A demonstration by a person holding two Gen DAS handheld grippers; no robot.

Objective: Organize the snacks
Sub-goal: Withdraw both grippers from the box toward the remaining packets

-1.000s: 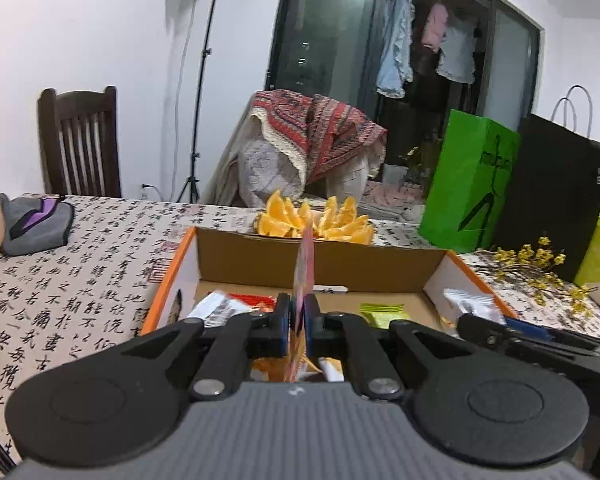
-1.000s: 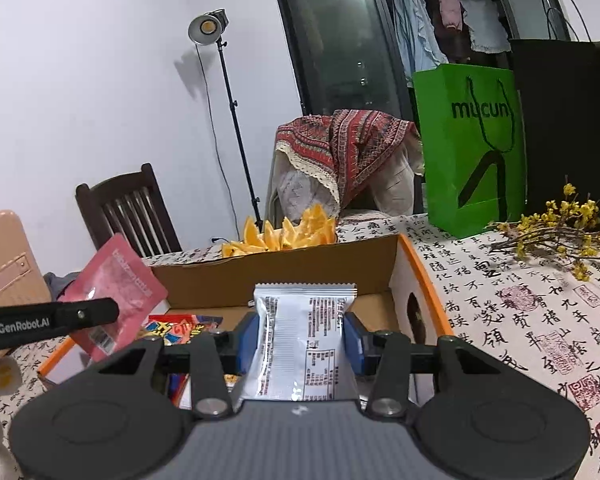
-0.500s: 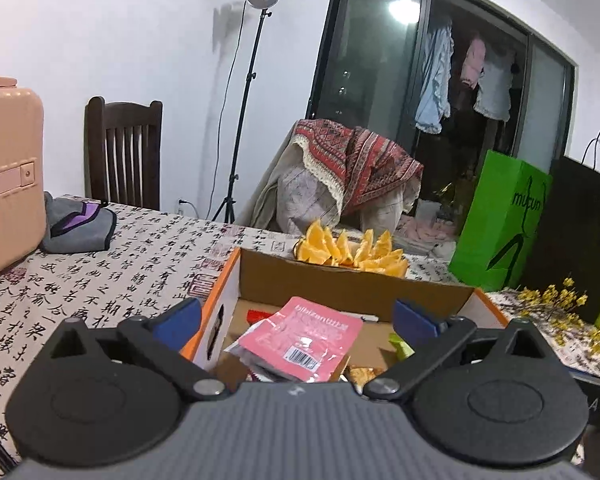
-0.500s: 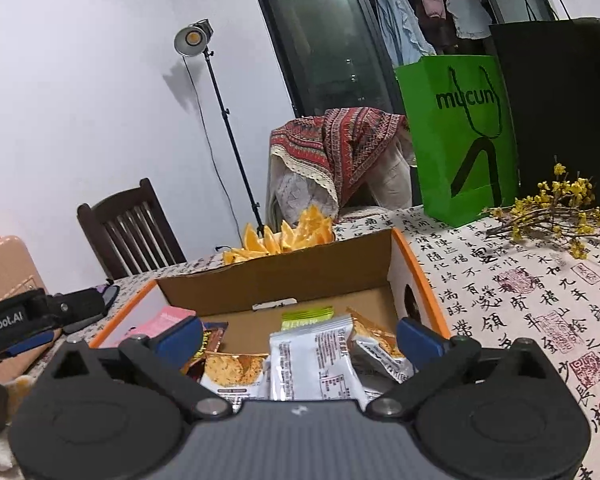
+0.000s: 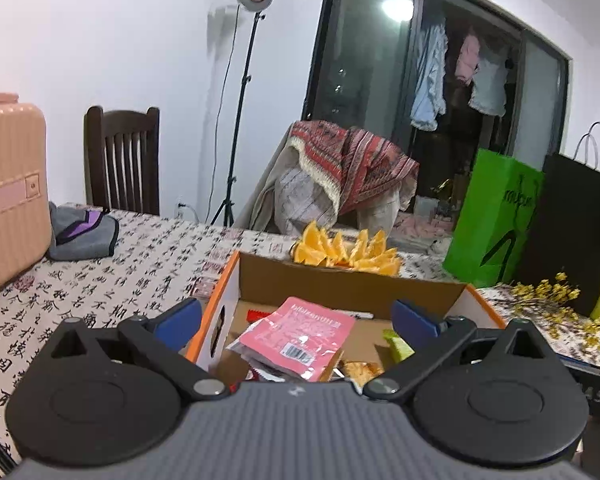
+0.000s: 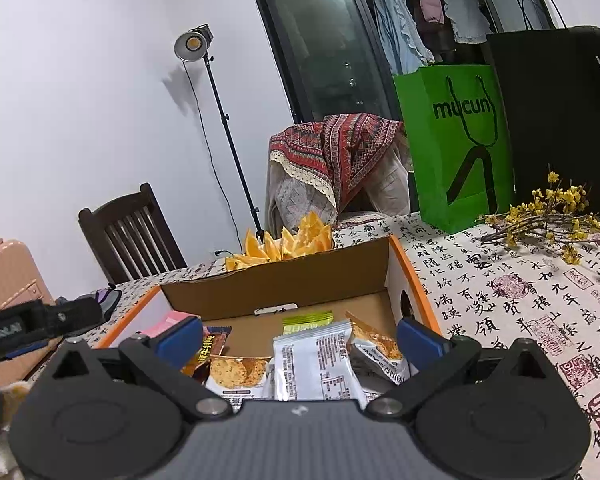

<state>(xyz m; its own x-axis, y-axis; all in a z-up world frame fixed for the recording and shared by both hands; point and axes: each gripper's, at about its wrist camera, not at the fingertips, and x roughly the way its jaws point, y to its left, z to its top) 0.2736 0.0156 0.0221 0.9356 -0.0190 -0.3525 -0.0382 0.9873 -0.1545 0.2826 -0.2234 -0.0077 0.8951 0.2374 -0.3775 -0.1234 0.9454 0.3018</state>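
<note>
Both sets of tongs — left tongs (image 5: 296,322) and right tongs (image 6: 300,338) — gape wide with nothing between their blue pads, poised at the near edge of the cardboard box (image 5: 340,280) on the calligraphy-print bench (image 5: 112,276). The pink snack packet (image 5: 298,336) lies flat on top of other packets at the box's left side, while the white snack packet (image 6: 316,364) leans among cracker packs at the right side. Orange slices (image 6: 280,246) sit just behind the box's back wall, a green bag (image 6: 456,140) further right.
</note>
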